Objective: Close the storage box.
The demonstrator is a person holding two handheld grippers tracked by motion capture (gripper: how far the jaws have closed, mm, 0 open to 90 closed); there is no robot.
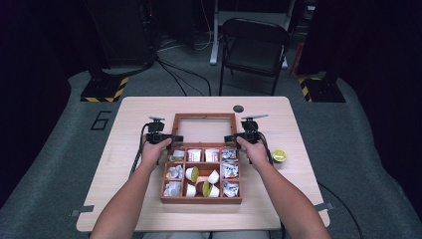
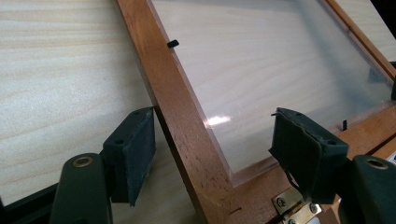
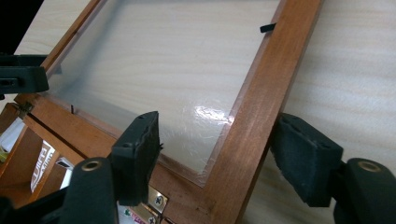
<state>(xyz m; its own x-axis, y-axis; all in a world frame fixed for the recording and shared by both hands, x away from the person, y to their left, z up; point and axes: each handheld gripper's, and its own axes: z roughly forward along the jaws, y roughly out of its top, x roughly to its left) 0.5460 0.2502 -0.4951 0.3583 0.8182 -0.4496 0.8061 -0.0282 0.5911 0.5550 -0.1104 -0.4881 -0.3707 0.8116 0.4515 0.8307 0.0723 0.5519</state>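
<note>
The wooden box (image 1: 201,172) sits at the middle of the worktop (image 1: 149,214), near its front edge, with its glazed lid (image 1: 204,128) folded back and lying flat toward the far edge. The box compartments hold sachets and small cups.

Left gripper (image 1: 163,138): positioned at the lid's left side rail, close to the hinge line. In the left gripper view the rail (image 2: 180,116) passes between the two jaws (image 2: 212,154). The left pad touches or nearly touches the rail's outer edge; the right pad stands clear over the glass pane. The jaws are partly open and do not clamp the rail.

Right gripper (image 1: 245,137): positioned at the lid's right side rail, opposite the left gripper. In the right gripper view the rail (image 3: 254,112) lies between the jaws (image 3: 219,158). The outer pad sits just beside the rail's outer edge; the inner pad is over the pane, apart from the rail. Jaws partly open, no firm grip visible.

A green-topped cup (image 1: 279,156) stands on the worktop near the right edge, just beside the right hand.
</note>
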